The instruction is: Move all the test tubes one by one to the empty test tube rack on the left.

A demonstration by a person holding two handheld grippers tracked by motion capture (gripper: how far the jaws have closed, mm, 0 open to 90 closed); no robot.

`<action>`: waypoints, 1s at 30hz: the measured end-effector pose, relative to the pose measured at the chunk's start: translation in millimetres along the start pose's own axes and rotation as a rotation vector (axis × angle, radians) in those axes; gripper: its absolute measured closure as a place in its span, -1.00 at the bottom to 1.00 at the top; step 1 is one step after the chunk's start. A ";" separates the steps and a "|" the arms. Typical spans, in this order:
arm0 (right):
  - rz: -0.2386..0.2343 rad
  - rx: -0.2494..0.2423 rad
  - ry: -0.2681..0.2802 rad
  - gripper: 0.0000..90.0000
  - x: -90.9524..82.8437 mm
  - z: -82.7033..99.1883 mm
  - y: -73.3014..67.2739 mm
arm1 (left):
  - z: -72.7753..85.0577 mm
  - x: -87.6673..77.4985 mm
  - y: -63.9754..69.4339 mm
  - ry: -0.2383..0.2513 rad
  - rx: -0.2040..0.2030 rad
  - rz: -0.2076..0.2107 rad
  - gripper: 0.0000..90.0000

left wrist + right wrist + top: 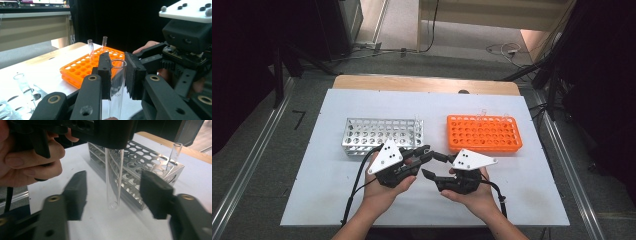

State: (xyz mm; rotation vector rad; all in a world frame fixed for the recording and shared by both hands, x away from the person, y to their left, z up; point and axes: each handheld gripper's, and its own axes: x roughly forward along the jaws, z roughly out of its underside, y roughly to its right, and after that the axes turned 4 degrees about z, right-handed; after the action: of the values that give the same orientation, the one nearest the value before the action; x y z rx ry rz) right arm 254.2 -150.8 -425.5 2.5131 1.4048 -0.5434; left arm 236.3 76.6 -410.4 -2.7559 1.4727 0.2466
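- glass test tube [117, 82] stands upright at the middle of the left gripper view, pinched near its rim between the left gripper [118, 75] fingers.
- right gripper [115, 192] fingers stand apart on either side of the tube's lower end [113, 195], touching nothing.
- orange rack [483, 133] lies right of centre in the high view, nearer the right hand.

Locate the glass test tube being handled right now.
The glass test tube is clamped upright near its rim by the left gripper, between the silver rack and the orange rack, with the right gripper's open fingers flanking its bottom.
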 end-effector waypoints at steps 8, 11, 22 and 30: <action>0.030 0.030 0.008 -1.00 -9.7 6.1 12.2 | -2.5 -6.3 -11.4 0.007 -0.007 -0.029 0.69; 0.020 0.026 0.016 -1.00 -16.8 11.2 19.4 | -4.2 -8.0 -16.6 0.013 -0.013 -0.041 0.69; 0.113 0.064 0.036 -1.00 -51.4 30.9 48.2 | -7.5 -12.7 -38.1 0.018 -0.017 -0.091 0.69; 0.181 0.092 0.021 -1.00 -73.4 50.0 67.9 | -5.5 -13.8 -55.7 0.010 -0.031 -0.132 0.69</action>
State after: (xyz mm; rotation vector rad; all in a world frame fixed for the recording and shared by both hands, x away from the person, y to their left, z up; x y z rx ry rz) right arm 266.4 -261.0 -440.2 2.6909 1.1673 -0.5601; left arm 275.6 118.7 -406.9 -2.8682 1.2923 0.2557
